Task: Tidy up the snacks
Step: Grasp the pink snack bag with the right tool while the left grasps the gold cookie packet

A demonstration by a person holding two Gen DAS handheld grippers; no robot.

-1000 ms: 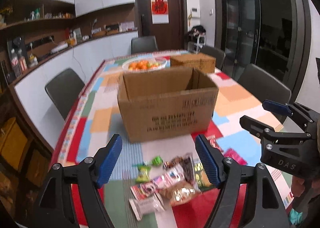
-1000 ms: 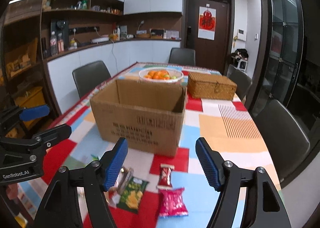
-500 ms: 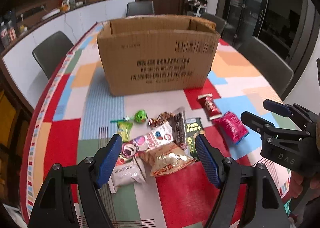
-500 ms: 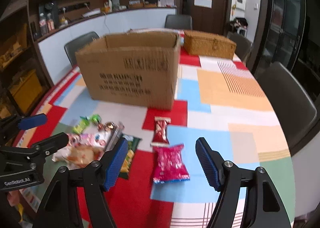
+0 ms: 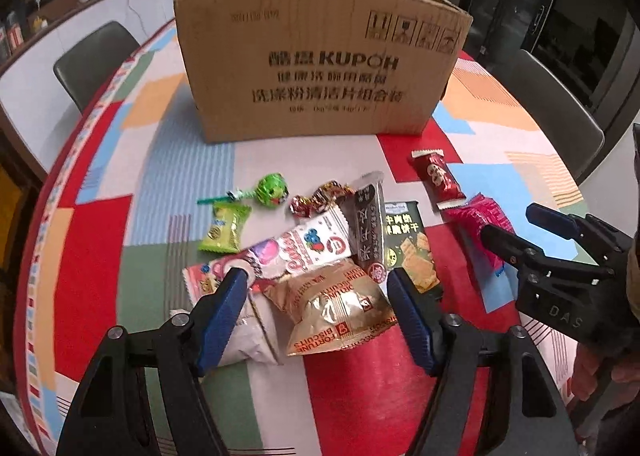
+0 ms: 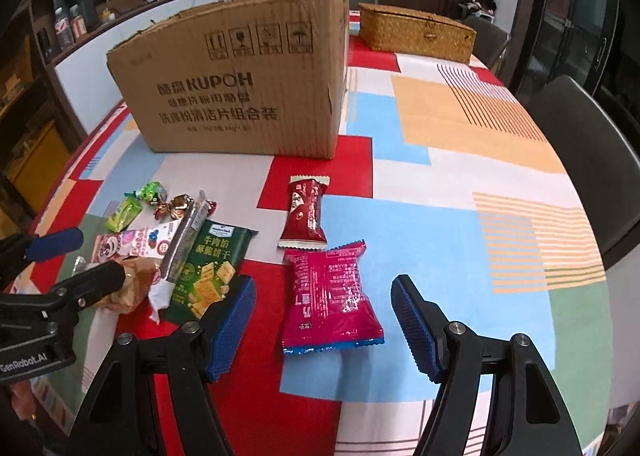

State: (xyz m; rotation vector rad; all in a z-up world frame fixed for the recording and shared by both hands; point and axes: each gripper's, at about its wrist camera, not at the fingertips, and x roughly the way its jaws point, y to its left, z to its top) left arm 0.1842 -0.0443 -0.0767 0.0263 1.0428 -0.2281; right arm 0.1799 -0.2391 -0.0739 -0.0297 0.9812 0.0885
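Note:
Several snack packets lie on the patchwork tablecloth in front of a brown cardboard box [image 5: 320,67] [image 6: 240,95]. My left gripper [image 5: 316,316] hangs low over a gold biscuit bag [image 5: 336,308]. Its jaws are closing, with the bag between them and the pads off it. A pink-and-white packet [image 5: 304,248], a green cracker pack [image 5: 408,248] and a green lollipop [image 5: 272,189] lie just beyond. My right gripper [image 6: 322,326] stands open on either side of a magenta bag [image 6: 328,296], apart from it. A red packet [image 6: 304,211] lies behind that bag.
A wicker basket [image 6: 416,31] sits behind the box on the right. Dark chairs [image 6: 580,127] [image 5: 96,51] stand along both long sides of the table. The table's rounded near edge lies close under both grippers.
Both grippers have sunk toward the table and tipped downward. The box top has left sight and the snacks now fill the lower views. The left jaws have narrowed slightly.

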